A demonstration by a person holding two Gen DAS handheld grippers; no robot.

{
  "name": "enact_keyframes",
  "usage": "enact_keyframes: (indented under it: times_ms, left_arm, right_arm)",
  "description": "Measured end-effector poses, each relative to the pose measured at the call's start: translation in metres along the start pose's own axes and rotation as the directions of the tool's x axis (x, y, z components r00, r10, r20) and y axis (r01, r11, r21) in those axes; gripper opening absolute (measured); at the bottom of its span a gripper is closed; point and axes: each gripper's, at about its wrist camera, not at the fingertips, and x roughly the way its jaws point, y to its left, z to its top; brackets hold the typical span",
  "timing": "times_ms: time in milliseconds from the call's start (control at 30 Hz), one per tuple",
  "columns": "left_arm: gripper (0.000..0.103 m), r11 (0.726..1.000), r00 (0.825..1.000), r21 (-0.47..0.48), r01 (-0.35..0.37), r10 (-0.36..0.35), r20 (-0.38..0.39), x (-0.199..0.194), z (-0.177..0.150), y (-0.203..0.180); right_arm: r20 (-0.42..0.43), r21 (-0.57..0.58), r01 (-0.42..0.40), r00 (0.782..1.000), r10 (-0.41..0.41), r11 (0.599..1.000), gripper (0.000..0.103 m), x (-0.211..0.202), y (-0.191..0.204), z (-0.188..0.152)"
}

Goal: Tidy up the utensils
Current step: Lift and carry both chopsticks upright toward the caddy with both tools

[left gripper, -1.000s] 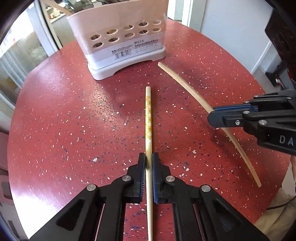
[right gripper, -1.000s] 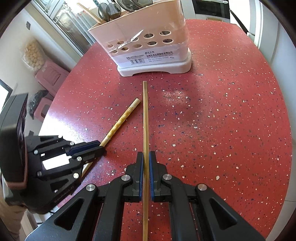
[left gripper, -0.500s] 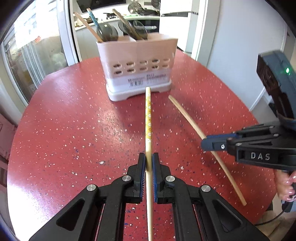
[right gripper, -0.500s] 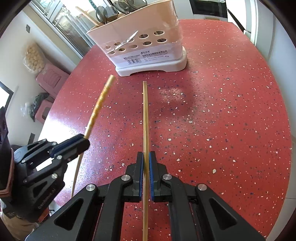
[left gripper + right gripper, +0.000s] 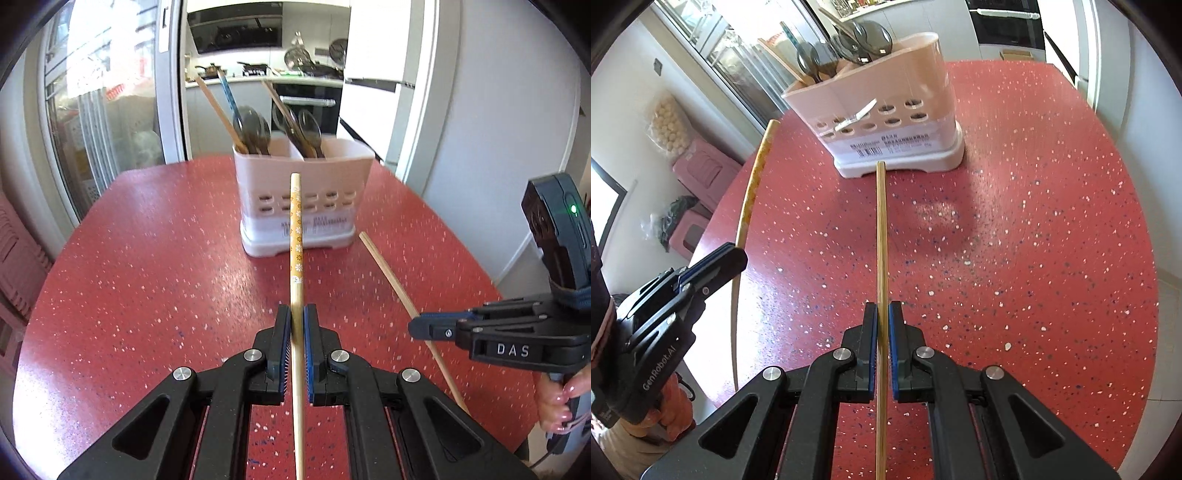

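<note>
A speckled red round table is seen from two hand-held grippers, its right half left bare out to the curved edge. In the left wrist view, the left gripper is pressed together on a pale wooden chopstick with an orange flower-patterned band, which is held clear of the tabletop and pointed at the pale pink plastic utensil holder with rows of oval holes. In the right wrist view, the right gripper is pinched on a plain light wooden chopstick, whose far tip is seen just short of the holder's white base; whether that tip is touching the table cannot be told. Both chopsticks are cut off at the lower frame edge behind the pads. Only fingertips of the person's right hand are shown on the right gripper's handle; the left hand is largely hidden behind its gripper's body. Both grippers are angled downward toward the holder, the left set higher. Dark spoons and sticks are stood in the holder's two compartments, blurred. Beyond the table's far edge, a kitchen counter is dimly made out.
</note>
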Motion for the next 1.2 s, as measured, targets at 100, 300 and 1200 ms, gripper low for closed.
enact_keyframes:
  times_ms: [100,300,1200]
  left_arm:
    - [0.036,1.000,1.000,-0.014,0.004,-0.003,0.030,-0.006,0.007,0.001]
    - [0.036,0.999,0.996,-0.032,0.013,-0.010,0.089,-0.014,0.022,0.000]
    - [0.036,0.989,0.952,-0.147,0.028,0.018,0.306,0.005,0.145,0.043]
  right_arm:
    - [0.023,-0.003,-0.006,1.000,0.006,1.000,0.006,-0.007,0.003,0.003]
    - [0.099,-0.023,-0.037,0.994,0.039,0.999,0.006,-0.026,0.010,0.013]
    - [0.409,-0.136,-0.098,0.901,0.146,0.986,0.006,-0.070,0.021,0.131]
